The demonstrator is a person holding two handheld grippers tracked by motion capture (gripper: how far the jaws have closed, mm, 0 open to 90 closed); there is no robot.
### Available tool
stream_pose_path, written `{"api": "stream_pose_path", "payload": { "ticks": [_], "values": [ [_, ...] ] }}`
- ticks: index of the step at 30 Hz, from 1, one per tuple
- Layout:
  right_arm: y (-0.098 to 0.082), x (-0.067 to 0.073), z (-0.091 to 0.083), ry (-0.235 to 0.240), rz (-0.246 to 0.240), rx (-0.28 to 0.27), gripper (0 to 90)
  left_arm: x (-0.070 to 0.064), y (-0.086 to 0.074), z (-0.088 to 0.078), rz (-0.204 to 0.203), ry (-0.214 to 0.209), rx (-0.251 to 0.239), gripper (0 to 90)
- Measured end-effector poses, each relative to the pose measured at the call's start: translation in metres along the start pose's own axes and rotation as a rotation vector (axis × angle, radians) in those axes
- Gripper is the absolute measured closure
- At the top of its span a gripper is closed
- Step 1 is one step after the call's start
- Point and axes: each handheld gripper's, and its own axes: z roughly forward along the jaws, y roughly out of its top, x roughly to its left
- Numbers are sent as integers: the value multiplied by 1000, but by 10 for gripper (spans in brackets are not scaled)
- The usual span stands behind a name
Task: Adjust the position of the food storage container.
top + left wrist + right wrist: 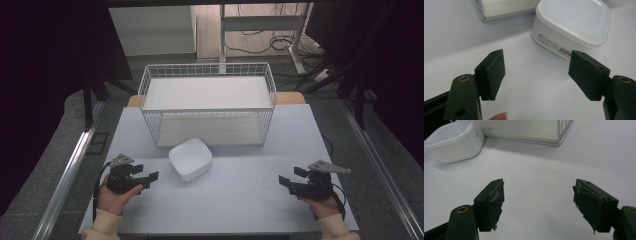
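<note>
My left gripper (150,177) near lidded white container (190,159), jaws wide, empty; right gripper (286,181) well apart, same.

Container (454,141) cut by top-left edge; label print (550,42) too small to read.

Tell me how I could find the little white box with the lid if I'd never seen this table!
Look for the big white wire basket at the back of the pale table. Just in front of it, toward its left end, sits the lidded white plastic container. It is low, square with rounded corners, solid instead of wire, with a barcode label on its side.
</note>
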Motion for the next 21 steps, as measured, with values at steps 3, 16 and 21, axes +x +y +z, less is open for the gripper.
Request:
{"api": "stream_pose_path", "payload": {
  "ticks": [3,16,21],
  "values": [
    [0,-1,0,4,-3,6,245,-1,1,0,10,7,-1,293],
    [-1,0,1,6,-20,28,248,-4,-1,-3,21,3,2,327],
    [-1,-2,4,10,-18,39,248,-5,-2,-5,21,-11,9,356]
  ]
}}
